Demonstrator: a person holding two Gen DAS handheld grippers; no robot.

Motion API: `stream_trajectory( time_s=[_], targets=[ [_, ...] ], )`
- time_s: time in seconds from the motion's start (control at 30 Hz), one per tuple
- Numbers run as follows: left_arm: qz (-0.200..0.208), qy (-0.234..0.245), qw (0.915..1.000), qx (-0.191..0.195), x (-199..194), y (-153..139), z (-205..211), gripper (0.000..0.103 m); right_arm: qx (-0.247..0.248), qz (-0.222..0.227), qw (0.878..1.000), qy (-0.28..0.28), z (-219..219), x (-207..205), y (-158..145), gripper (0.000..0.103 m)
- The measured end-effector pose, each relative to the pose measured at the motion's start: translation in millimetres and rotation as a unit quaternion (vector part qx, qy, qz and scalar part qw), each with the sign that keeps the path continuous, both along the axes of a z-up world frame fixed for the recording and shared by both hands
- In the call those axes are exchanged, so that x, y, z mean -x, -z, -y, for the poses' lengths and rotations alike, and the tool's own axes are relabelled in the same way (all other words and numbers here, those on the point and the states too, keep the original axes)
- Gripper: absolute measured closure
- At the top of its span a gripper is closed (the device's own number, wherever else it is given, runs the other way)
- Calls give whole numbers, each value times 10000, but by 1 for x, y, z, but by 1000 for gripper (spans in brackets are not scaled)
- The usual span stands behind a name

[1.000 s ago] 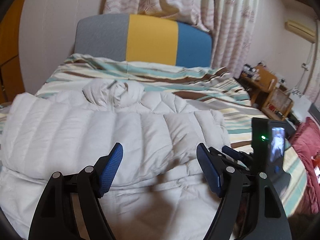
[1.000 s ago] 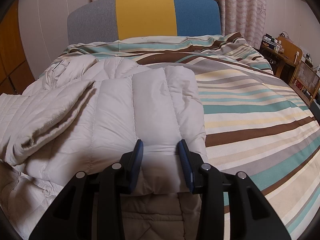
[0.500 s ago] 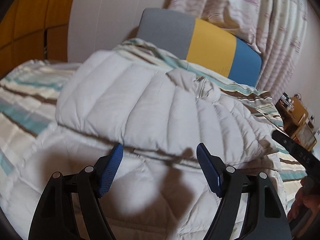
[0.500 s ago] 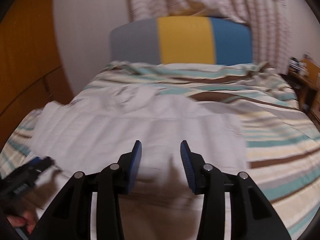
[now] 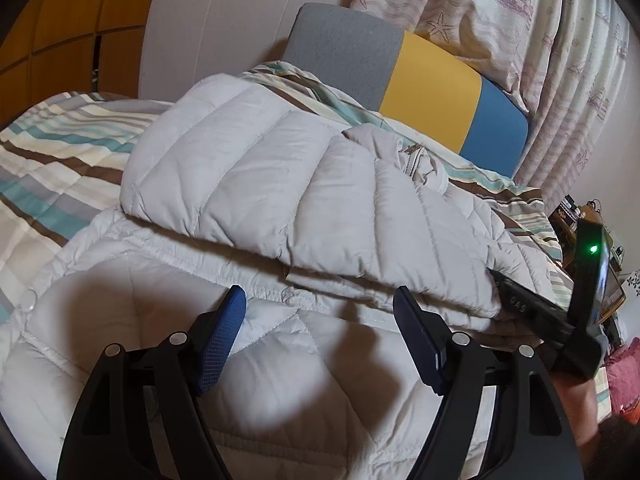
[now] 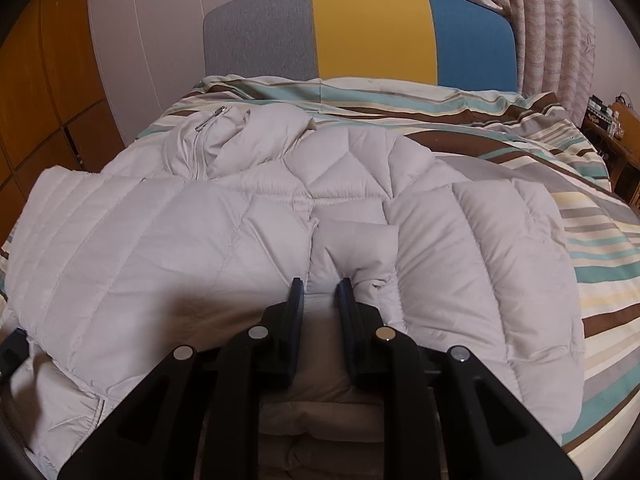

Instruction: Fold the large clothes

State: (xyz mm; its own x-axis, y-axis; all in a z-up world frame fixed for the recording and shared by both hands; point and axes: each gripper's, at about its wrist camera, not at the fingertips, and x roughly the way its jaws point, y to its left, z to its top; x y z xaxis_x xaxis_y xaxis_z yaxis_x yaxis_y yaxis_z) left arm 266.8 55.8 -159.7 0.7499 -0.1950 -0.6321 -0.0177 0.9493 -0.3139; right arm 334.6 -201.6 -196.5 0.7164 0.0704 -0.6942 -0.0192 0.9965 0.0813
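A white quilted puffer jacket (image 5: 280, 184) lies on the striped bed, its sleeve folded across the body. My left gripper (image 5: 320, 292) hovers open just above the jacket's lower panel, with nothing between its blue pads (image 5: 222, 332). In the right wrist view the jacket (image 6: 160, 248) fills the middle, collar and zip at the far left. My right gripper (image 6: 321, 284) has its jaws closing on a puckered fold of the jacket at the centre, and the fabric bunches between the fingers. The right gripper's body (image 5: 524, 306) with a green light shows at the right of the left wrist view.
The striped duvet (image 6: 600, 248) covers the bed, with bare bedding right of the jacket. A grey, yellow and blue headboard (image 6: 368, 28) stands behind, curtains above it. Wooden shelves (image 6: 620, 152) sit at the right, wooden cabinet doors (image 6: 44, 112) at the left.
The left gripper swung leftward along the jacket's lower edge and rolled, staying open. The right gripper moved from the folded sleeve's end to the jacket's middle, and its jaws narrowed onto a fold.
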Motion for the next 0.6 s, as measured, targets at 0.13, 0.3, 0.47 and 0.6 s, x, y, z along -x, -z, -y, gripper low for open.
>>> stream_trajectory(
  time_s=[0.13, 0.3, 0.47, 0.6],
  targets=[
    [161, -2, 9999, -8, -8, -20, -3, 28, -59, 31, 10000, -3, 3, 0, 1, 86],
    [86, -157, 9986, -492, -55, -37, -10, 28, -91, 35, 10000, -8, 2, 2, 0, 86],
    [-360, -609, 9903, -1199, -122, -27, -38, 36, -90, 37, 10000, -5, 3, 2, 0, 86],
    [-810, -867, 9866, -1119, -150, -1, -71, 36, -52, 34, 10000, -14, 2, 3, -1, 86]
  ],
)
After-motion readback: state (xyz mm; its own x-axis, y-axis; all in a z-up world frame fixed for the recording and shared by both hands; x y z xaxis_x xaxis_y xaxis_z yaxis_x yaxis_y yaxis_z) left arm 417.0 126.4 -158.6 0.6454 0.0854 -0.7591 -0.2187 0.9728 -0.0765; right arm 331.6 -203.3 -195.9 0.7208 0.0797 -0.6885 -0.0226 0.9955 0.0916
